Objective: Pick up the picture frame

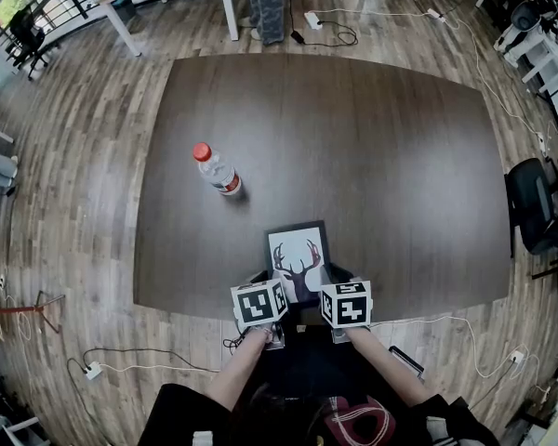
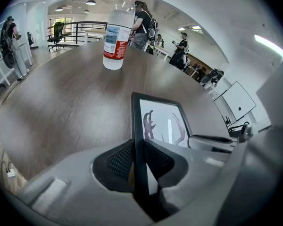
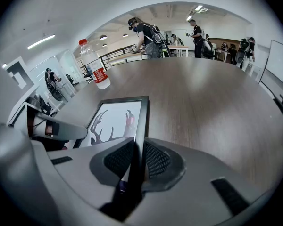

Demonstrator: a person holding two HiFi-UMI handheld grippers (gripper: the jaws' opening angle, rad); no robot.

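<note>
The picture frame [image 1: 298, 252], black-edged with a deer-antler print on white, lies near the front edge of the dark table [image 1: 372, 137]. My left gripper [image 1: 270, 284] is shut on the frame's left edge; in the left gripper view the black edge [image 2: 137, 126] runs between the two mesh pads, which press on it. My right gripper [image 1: 329, 279] is shut on the right edge; in the right gripper view both pads clamp that edge [image 3: 140, 126]. The print [image 3: 114, 121] shows to the left of it. Both marker cubes sit just below the frame in the head view.
A clear plastic bottle [image 1: 217, 169] with a red cap and red label stands upright on the table, left of and beyond the frame, also in the left gripper view [image 2: 117, 36]. Cables run over the wooden floor [image 1: 84, 156]. People stand at desks far behind.
</note>
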